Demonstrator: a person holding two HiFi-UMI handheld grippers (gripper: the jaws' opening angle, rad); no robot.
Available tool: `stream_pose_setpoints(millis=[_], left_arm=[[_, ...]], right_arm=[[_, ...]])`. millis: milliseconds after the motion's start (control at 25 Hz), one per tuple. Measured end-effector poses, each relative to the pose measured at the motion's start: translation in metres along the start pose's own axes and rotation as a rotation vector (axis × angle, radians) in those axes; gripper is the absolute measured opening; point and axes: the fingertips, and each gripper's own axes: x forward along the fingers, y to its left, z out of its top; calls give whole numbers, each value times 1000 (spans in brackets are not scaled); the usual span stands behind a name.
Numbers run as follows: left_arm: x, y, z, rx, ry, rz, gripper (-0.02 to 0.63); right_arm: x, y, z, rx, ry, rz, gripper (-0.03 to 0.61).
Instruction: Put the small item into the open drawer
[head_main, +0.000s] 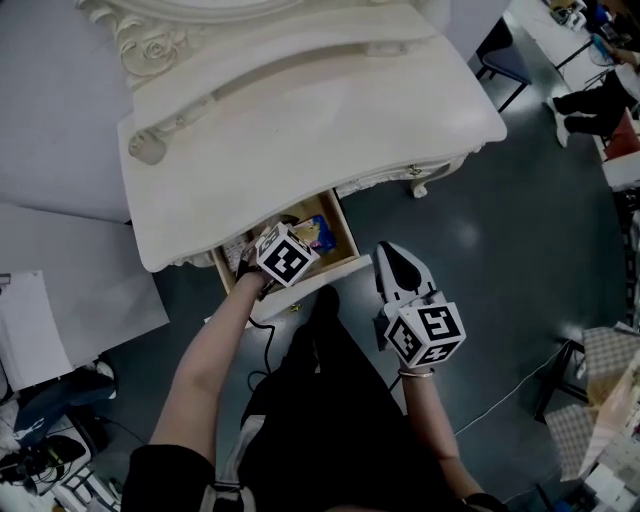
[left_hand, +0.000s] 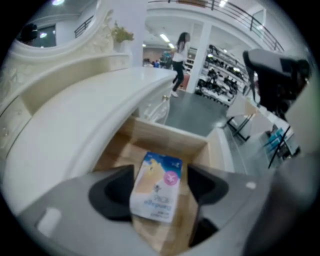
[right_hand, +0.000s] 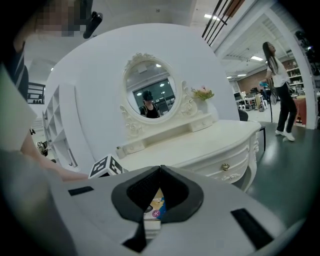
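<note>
The small item is a blue and cream packet (head_main: 314, 232) lying flat on the wooden floor of the open drawer (head_main: 346, 236) of a white dressing table (head_main: 300, 110). My left gripper (head_main: 283, 250) hangs just above the drawer, pointing steeply down. In the left gripper view its jaws (left_hand: 161, 175) stand open, one on each side of the packet (left_hand: 155, 192), with neither pad pressing on it. My right gripper (head_main: 395, 255) is held to the right of the drawer front. It is shut (right_hand: 160, 169) with nothing in it, and the packet (right_hand: 156, 206) shows through the gap behind its tips.
The drawer's front panel (head_main: 300, 292) juts out toward the person's legs. A black cable (head_main: 266, 340) trails down from the left gripper. A carved table leg (head_main: 421, 186) stands right of the drawer. An oval mirror (right_hand: 148, 95) tops the table, and a person (right_hand: 280, 95) stands far right.
</note>
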Motion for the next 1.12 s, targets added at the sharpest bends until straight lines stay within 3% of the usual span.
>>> stream_pose_setpoints(millis=[640,1120], left_arm=[[-127,5,46,-122,-403,188,173],[-198,0,32,-207,-583,286,97]], right_arm=[[-9,39,18,-59,-60,43,5],[-19,75,28,-110,-102,77,5]])
